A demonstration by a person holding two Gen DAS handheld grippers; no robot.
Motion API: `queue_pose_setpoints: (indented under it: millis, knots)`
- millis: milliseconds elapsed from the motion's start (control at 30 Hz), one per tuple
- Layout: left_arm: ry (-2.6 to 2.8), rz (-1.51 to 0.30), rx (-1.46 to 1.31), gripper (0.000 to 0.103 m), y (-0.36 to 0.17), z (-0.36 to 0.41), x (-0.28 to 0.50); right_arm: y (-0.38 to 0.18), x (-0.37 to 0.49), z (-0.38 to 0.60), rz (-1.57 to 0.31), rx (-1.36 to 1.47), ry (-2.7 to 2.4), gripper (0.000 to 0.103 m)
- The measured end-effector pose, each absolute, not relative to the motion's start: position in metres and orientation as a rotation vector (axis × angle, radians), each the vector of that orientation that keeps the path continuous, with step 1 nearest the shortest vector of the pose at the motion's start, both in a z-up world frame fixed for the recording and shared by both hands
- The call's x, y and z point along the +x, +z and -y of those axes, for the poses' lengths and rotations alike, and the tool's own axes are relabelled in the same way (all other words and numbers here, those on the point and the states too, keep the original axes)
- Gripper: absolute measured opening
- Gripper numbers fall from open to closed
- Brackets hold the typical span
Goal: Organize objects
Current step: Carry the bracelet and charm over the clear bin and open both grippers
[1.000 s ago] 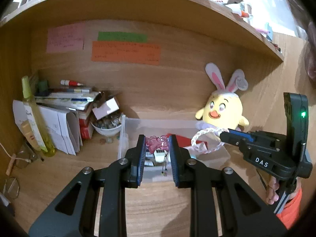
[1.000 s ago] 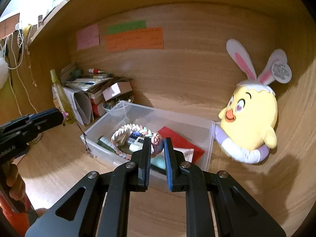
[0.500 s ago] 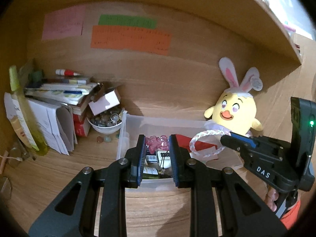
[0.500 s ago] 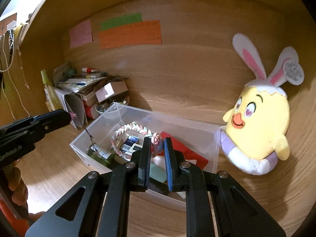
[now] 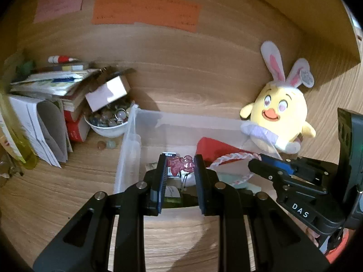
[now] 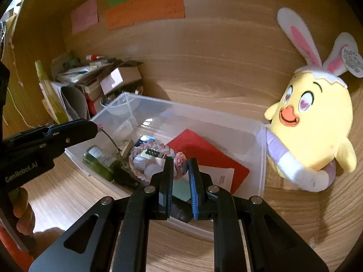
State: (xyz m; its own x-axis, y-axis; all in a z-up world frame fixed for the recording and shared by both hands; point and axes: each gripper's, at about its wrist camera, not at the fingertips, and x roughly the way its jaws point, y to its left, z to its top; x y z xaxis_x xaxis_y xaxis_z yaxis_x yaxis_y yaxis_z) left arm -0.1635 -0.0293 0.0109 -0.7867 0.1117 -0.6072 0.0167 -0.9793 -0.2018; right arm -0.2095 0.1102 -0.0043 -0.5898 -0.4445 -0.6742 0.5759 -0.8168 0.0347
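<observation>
A clear plastic bin (image 5: 127,158) (image 6: 261,158) sits on the wooden shelf, holding a red card (image 6: 204,154), a green bottle (image 6: 97,158) and small items. My left gripper (image 5: 180,165) is shut on a pink translucent charm (image 5: 181,165) with a cord hanging, held over the bin's near side. My right gripper (image 6: 180,165) is shut on a pink-and-white braided bracelet (image 6: 145,151), held over the bin's middle. The right gripper also shows in the left wrist view (image 5: 267,170), the left gripper in the right wrist view (image 6: 68,133).
A yellow chick plush (image 5: 281,117) (image 6: 313,122) with bunny ears leans at the bin's right end. A white bowl of beads (image 5: 109,124), a small cardboard box (image 5: 106,93), stacked books and papers (image 5: 45,86) and a yellow-green bottle (image 6: 50,95) crowd the left. Coloured notes (image 5: 145,13) hang on the back wall.
Both grippers have moved forward and down toward the bin, still holding the charm and the bracelet; the bin and plush loom larger.
</observation>
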Motion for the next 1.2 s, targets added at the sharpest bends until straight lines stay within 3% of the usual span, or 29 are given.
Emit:
queue_pose_setpoints:
  millis: [533, 633, 800, 900, 1067, 1200]
  knots:
    - [2.858, 0.254, -1.107, 0.023, -0.009, 0.017, -0.173, -0.018, -0.213, -0.103, -0.325, 0.979, -2.386, 0.012]
    - [2.861, 0.249, -1.108, 0.034, -0.009, 0.017, -0.172, -0.019, -0.214, -0.103, -0.326, 0.991, -2.378, 0.014]
    - [2.879, 0.25, -1.072, 0.051, -0.004, 0.018, -0.166, -0.016, -0.213, -0.105, -0.316, 0.983, -2.383, 0.033]
    - [2.885, 0.251, -1.056, 0.054, 0.0, 0.019, -0.162, -0.012, -0.211, -0.108, -0.307, 0.968, -2.386, 0.043]
    - [2.896, 0.227, -1.04, 0.058, 0.005, 0.018, -0.152, -0.004, -0.208, -0.11, -0.301, 0.941, -2.4, 0.051]
    - [2.903, 0.215, -1.025, 0.061, 0.01, 0.018, -0.142, 0.006, -0.203, -0.114, -0.278, 0.924, -2.393, 0.068]
